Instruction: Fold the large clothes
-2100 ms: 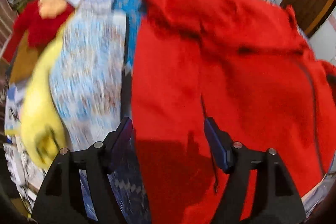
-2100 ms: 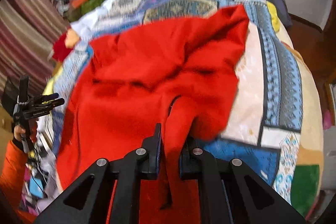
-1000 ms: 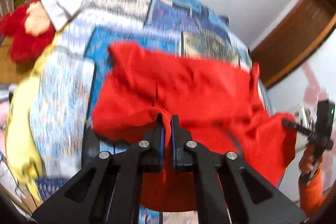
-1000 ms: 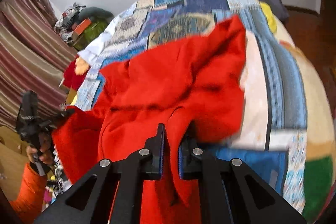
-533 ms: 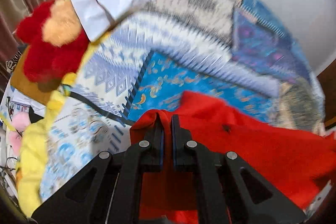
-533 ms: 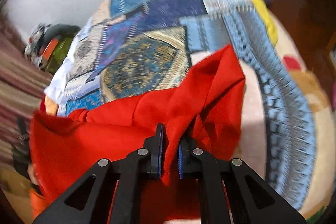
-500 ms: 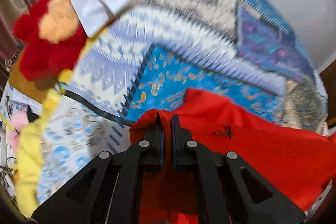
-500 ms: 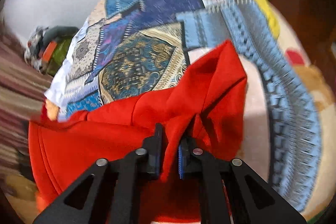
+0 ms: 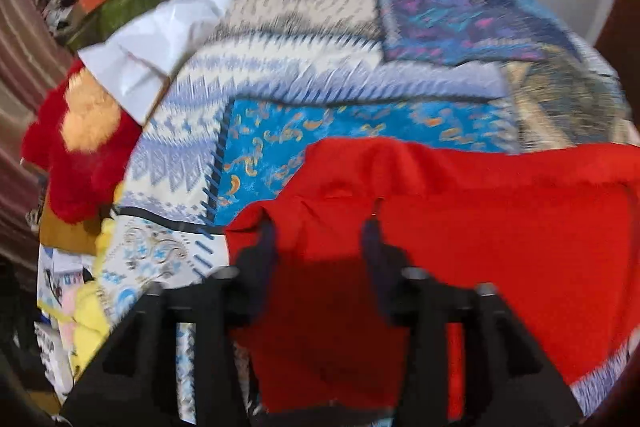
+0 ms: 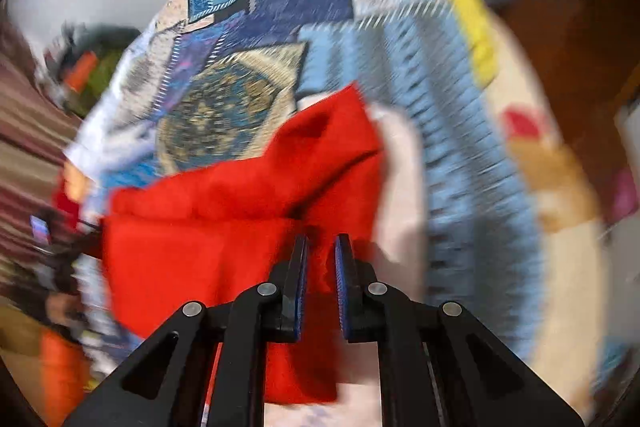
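A large red garment (image 9: 480, 227) lies spread on a patchwork quilt (image 9: 320, 131). My left gripper (image 9: 319, 231) hovers over the garment's near left corner. Its jaws are opening, the red cloth lies loose under the gap, and the pads do not press it. In the right wrist view the red garment (image 10: 224, 227) is folded over itself, with one corner peaking toward the middle of the quilt (image 10: 460, 147). My right gripper (image 10: 321, 247) is shut on a pinch of that red cloth. Both views are blurred.
A red and tan plush toy (image 9: 72, 171), a white cloth (image 9: 160, 35) and a yellow item (image 9: 88, 323) sit along the bed's left side. A person's orange sleeve (image 10: 60, 367) shows at lower left. Dark wooden furniture (image 10: 580, 47) stands beyond the bed's right edge.
My left jaws have spread apart and let go of the red corner they pinched. Both grippers have come lower over the quilt, and the garment now lies flatter. The right grip is unchanged.
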Tool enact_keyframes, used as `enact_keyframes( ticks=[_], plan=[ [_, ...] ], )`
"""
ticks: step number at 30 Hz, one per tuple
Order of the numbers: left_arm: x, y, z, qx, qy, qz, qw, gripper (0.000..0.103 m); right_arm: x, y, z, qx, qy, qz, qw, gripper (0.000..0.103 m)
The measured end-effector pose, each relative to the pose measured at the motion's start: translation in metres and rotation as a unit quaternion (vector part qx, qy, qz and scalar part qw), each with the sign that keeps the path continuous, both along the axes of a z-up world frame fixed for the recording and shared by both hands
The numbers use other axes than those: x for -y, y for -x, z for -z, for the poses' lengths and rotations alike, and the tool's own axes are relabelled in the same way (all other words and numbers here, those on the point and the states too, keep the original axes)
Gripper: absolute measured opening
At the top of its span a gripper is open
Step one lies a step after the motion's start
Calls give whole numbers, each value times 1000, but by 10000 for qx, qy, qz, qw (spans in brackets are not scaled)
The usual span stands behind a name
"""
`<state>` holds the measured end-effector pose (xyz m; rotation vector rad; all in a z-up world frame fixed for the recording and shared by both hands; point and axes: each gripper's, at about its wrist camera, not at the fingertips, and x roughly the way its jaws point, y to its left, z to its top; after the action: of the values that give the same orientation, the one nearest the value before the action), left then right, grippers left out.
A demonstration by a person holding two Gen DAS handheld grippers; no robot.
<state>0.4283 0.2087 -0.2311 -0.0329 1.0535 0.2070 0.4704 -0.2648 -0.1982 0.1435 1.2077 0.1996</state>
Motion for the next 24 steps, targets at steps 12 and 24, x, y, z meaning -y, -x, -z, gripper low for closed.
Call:
enact_keyframes(
  ticks=[12,24],
  plan=[
    [76,77,-31,202,484,1076,9928,84,-36,101,-51,1153,623,-908,9872,8],
    [135,49,22,-233,564,1356,9889,84,-120,129,19,349,189,-1972,9796,8]
  ],
)
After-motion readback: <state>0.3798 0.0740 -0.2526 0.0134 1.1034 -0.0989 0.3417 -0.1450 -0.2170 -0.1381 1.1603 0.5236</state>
